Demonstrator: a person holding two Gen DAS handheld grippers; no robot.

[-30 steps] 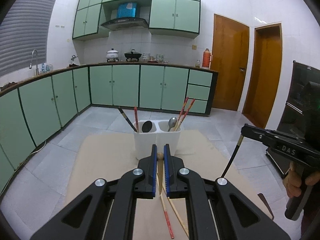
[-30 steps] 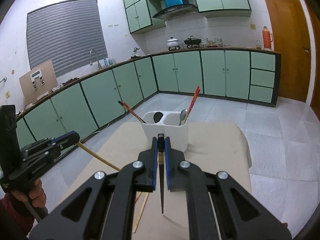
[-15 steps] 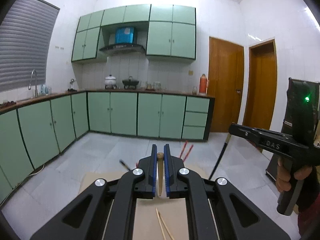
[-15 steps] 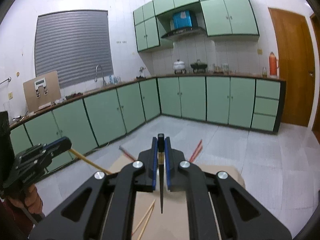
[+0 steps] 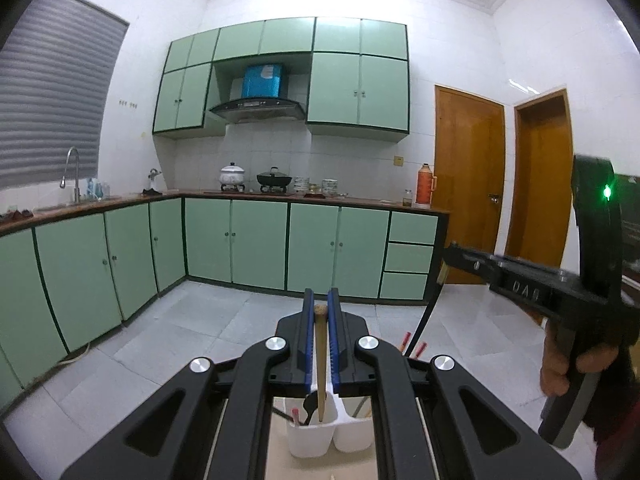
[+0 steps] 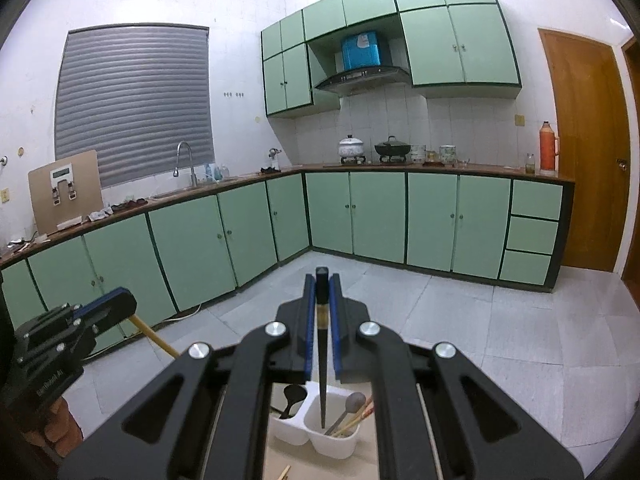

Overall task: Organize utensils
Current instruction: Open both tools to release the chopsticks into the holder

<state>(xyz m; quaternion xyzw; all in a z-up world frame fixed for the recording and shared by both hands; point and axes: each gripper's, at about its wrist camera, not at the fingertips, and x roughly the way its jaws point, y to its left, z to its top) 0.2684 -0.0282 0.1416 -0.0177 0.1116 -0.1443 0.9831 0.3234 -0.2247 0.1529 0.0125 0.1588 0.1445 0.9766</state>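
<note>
My left gripper [image 5: 320,312] is shut on a light wooden chopstick [image 5: 320,360] that hangs point down over the left compartment of the white two-compartment holder [image 5: 312,440]. My right gripper [image 6: 321,292] is shut on a black chopstick [image 6: 322,376] whose tip hangs over the holder's right compartment [image 6: 332,444]. The holder has a black spoon [image 6: 292,396], a metal spoon [image 6: 354,402] and chopsticks in it. The right gripper also shows in the left wrist view [image 5: 452,256], and the left gripper in the right wrist view [image 6: 120,308].
The holder stands on a tan tabletop [image 6: 288,460]; a loose chopstick end [image 6: 285,472] lies on it near me. Green kitchen cabinets [image 5: 260,244], tiled floor and wooden doors [image 5: 468,184] lie beyond.
Both grippers have risen and come forward over the holder, carrying their chopsticks. The holder has dropped from the middle of both views to the bottom, under the chopstick tips.
</note>
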